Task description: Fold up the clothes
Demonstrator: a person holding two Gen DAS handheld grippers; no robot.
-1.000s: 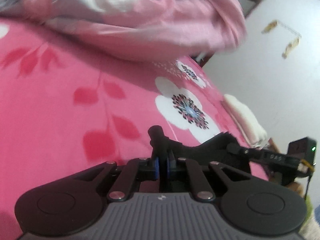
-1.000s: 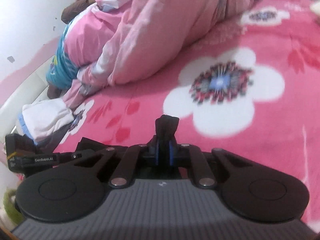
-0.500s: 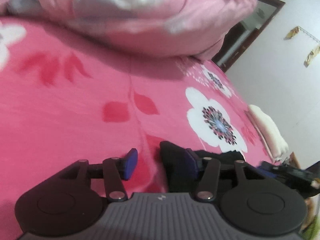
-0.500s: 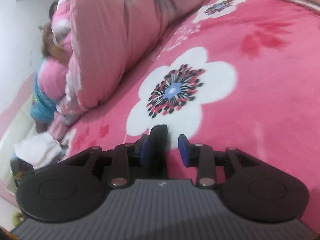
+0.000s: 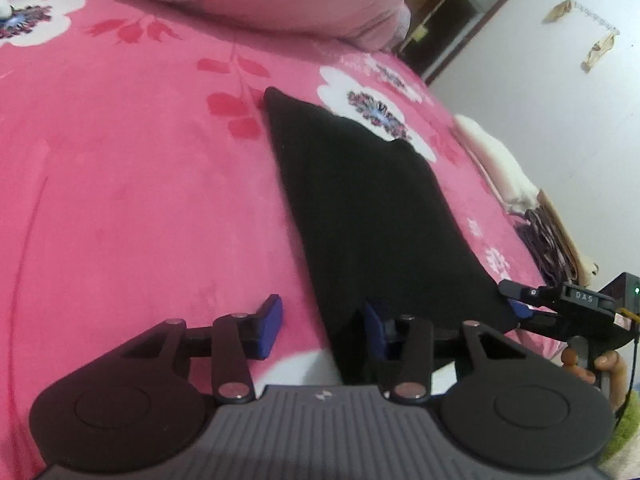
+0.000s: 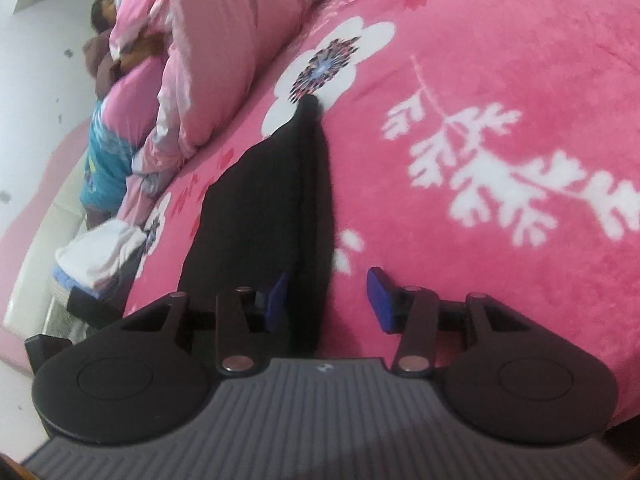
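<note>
Black garment (image 5: pixel 372 216) lies flat on the bed (image 5: pixel 120 184), folded into a long strip running away from both cameras.

Left gripper (image 5: pixel 322 330): low over the bed at the strip's near end, fingers spread wide, holding nothing. Its right finger (image 5: pixel 374 330) sits on the cloth edge, the left one over bare blanket.

Right gripper (image 6: pixel 332 298): same pose at the other near corner, fingers wide apart, empty. Left finger (image 6: pixel 276 300) is against the cloth.

A hand (image 5: pixel 608 364) shows on the right gripper's handle. Pink duvet (image 6: pixel 224 52) is bunched at the far side.
</note>
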